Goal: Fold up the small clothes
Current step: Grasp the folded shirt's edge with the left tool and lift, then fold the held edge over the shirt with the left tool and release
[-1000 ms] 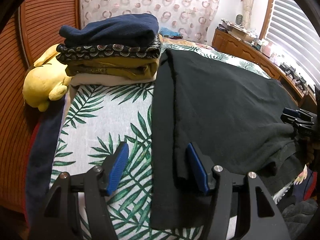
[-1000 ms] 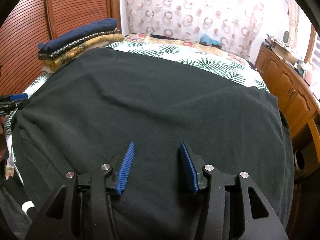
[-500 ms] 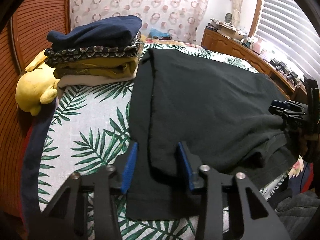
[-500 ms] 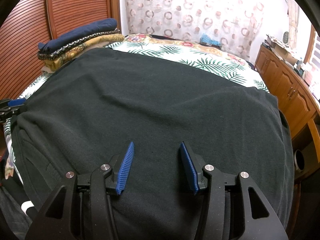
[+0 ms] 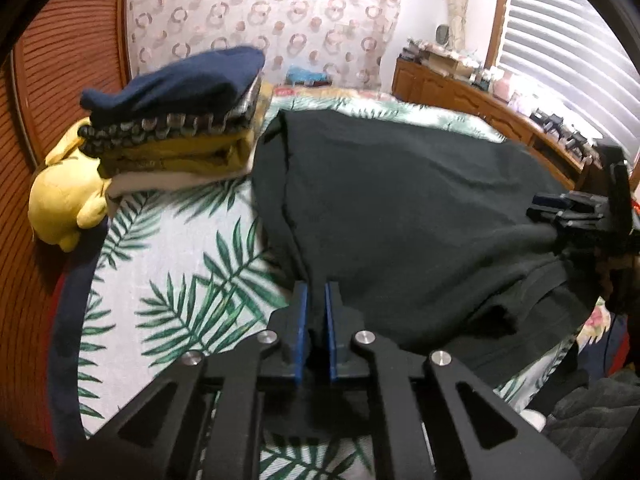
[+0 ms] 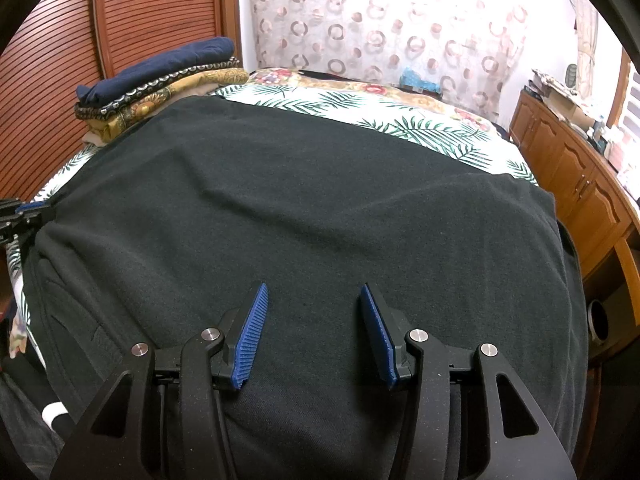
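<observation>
The left gripper (image 5: 315, 300) has just closed its fingers onto the near left edge of the black garment (image 5: 400, 208), so a fold can begin. The right gripper (image 6: 312, 320) hangs open above the cloth. The garment lies flat on the bed (image 5: 176, 240), its long axis running toward the stack of folded clothes (image 5: 180, 120).

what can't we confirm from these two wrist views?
- Left wrist view: how much of the dark garment the left gripper pinches; its pads hide the cloth edge.
- Left wrist view: folded stack is motion-blurred, so the item count is unclear.
- Right wrist view: right gripper is open above the garment; contact cannot be told.
- Both views: the garment's near hem is hidden behind the gripper bodies.
</observation>
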{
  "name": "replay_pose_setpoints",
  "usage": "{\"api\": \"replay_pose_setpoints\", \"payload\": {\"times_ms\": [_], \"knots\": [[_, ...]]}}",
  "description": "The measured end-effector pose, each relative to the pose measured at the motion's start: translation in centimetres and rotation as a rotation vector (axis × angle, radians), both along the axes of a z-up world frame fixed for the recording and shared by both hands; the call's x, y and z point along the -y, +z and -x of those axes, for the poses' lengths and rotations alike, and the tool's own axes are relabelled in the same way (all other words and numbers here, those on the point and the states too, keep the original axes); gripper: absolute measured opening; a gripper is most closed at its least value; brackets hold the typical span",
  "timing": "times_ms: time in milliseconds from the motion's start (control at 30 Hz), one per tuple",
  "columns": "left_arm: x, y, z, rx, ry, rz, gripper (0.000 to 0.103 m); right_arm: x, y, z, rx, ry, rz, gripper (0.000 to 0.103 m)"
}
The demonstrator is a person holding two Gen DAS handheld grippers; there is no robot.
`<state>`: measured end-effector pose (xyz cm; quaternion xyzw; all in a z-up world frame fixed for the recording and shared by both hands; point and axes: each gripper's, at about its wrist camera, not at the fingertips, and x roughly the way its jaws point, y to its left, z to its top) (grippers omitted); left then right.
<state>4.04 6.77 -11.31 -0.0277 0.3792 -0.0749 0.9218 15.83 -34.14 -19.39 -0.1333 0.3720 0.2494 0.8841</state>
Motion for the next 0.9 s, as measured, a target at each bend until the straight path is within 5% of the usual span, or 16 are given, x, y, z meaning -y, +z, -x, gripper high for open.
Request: {"api": "replay_pose_setpoints", "payload": {"times_ms": [500, 900], "knots": [[5.8, 7.9, -3.1, 0.196, -0.18, 0.07, 0.004, 0.7, 0.7, 0.6, 0.016, -0.024, 0.012, 0.051], [13.9, 13.1, -6.6, 0.259, -0.373, 0.112, 0.003, 7.3, 3.8, 3.6, 0.049, -0.107, -0.071, 0.051]]}}
